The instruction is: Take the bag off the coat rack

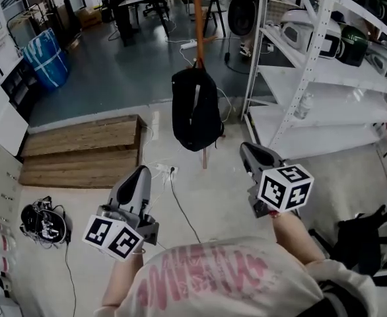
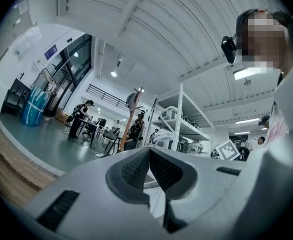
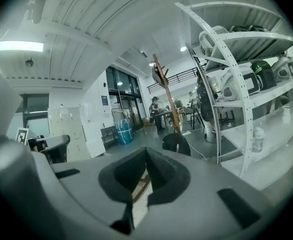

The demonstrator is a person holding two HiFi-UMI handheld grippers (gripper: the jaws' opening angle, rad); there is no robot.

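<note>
Both pairs of jaws are pressing pad to pad, clenched on nothing; I am seeing no strap or fabric between them in either gripper view. At this stage the left gripper (image 1: 140,172) and right gripper (image 1: 246,150) are hovering low, close to the person's body and well apart from the bag (image 1: 195,111). The bag is hanging by its top from the rack (image 1: 198,18), clear of the floor (image 1: 207,203) and drooping straight down along the orange pole. I am judging that its top loop is carrying all the weight on a peg, so it will want lifting up and off rather than pulling outward.

Both forearms are reaching forward from the waist, slightly spread. The grippers are pointing ahead and tilting upward toward the rack, with their marker cubes facing the head camera. The left one is sitting lower, toward the wooden platform (image 1: 81,150); the right one is sitting nearer the white shelf (image 1: 312,121).

I am reading this as the approach, with the lift not yet begun — the jaws will need releasing before either can close on the loop. A shelf post is standing near the bag's right side, so I am judging the left side to be offering the freer path.
</note>
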